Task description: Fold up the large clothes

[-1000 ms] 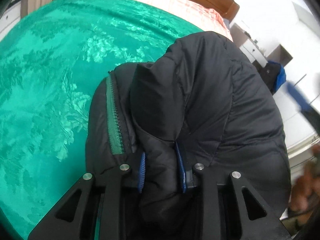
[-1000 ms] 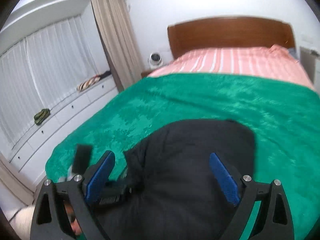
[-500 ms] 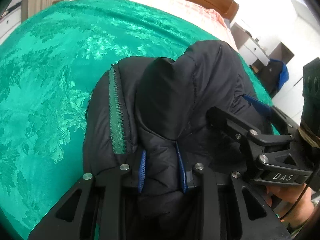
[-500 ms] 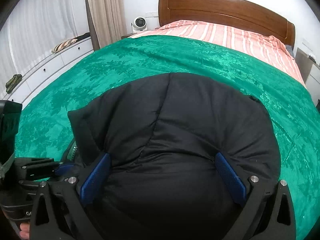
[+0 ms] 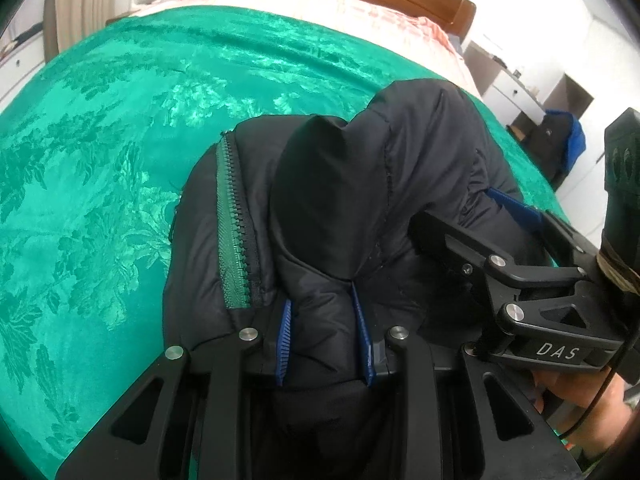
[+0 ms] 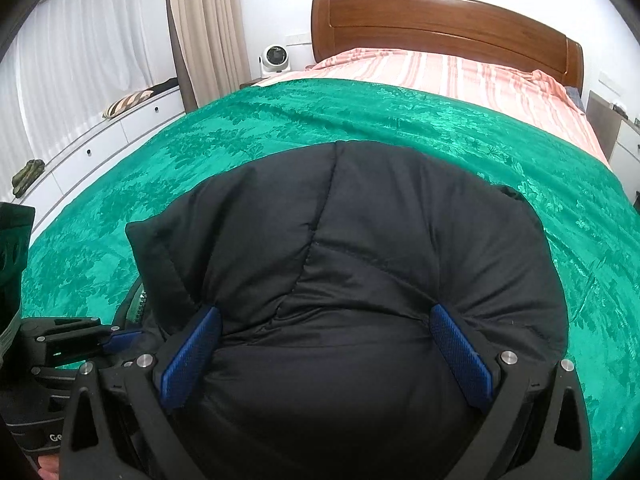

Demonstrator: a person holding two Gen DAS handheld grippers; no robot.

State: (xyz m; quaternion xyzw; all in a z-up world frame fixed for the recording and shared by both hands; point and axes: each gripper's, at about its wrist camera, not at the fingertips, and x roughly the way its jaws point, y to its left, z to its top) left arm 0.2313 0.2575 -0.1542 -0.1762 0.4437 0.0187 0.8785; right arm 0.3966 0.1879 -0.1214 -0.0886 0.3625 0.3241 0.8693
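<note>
Left wrist view shows your left gripper (image 5: pixel 326 340) clamped on a fold of the black padded jacket (image 5: pixel 360 208) lying on the green bedspread (image 5: pixel 100 160), while your right gripper (image 6: pixel 326 352), jaws just widened, straddles its bulk, pads against fabric.

Layout. The jacket (image 6: pixel 360 280) lies bunched on the bedspread (image 6: pixel 240 152) at the near end of the bed. The bedspread covers the bed up to the striped sheet (image 6: pixel 440 72), which lies before the headboard (image 6: pixel 440 20). In the right wrist view a small fan (image 6: pixel 274 58) stands left of the headboard, and a drawer unit (image 6: pixel 104 140) runs along the bed's left side beneath the curtains (image 6: pixel 80 60). The left hand-held gripper (image 5: pixel 324 344) sits at the jacket's near edge, a fold between its fingers; the zipper (image 5: pixel 232 232) lies left of that fold. The right hand-held gripper (image 6: pixel 326 352) lies just right of the left one, its fingers either side of the jacket's bulk.
</note>
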